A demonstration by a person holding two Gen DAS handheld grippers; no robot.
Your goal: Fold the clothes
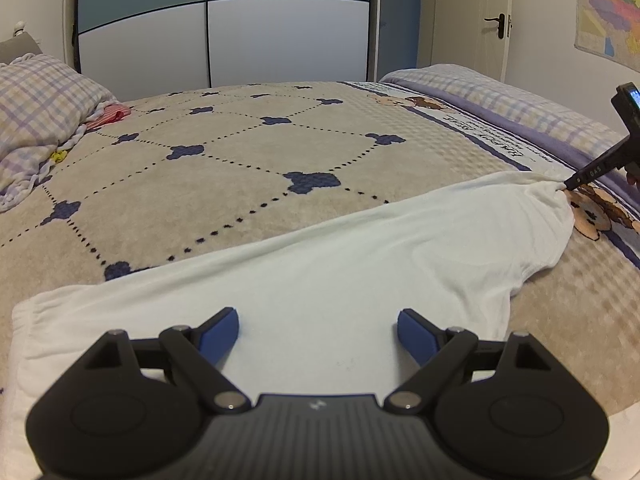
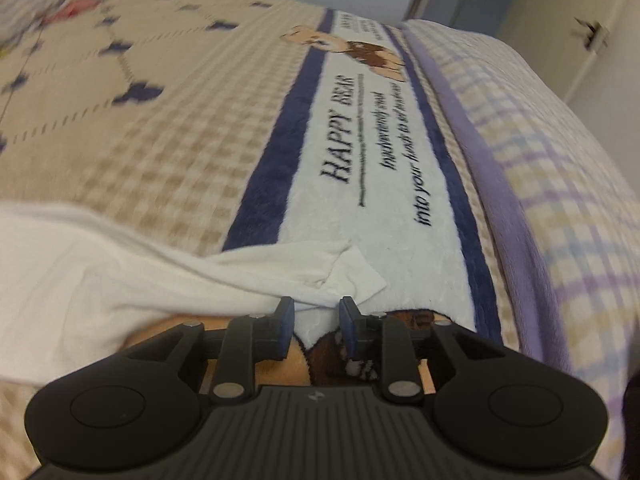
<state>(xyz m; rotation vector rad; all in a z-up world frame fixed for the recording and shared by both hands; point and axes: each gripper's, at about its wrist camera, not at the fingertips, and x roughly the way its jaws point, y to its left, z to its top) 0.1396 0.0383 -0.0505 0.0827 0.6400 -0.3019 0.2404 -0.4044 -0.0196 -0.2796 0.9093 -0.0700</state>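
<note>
White T-shirt (image 1: 320, 280) lies spread on the bear-print blanket (image 1: 224, 168) over the bed, mostly flat, one sleeve pulled out toward the blanket's "HAPPY BEAR" stripe (image 2: 360, 184). No clean fold visible yet, so task looks early: sleeves and body folds all left, as far as I can judge. Left gripper (image 1: 318, 330) hovers over the near part of the shirt, jaws wide apart, nothing between them. Right gripper (image 2: 316, 320) sits at the sleeve tip, jaws a little apart; sleeve hem cloth lies at and between the fingertips, pads don't look pressed on it. Pillow (image 1: 36, 112) far left, untouched.
</note>
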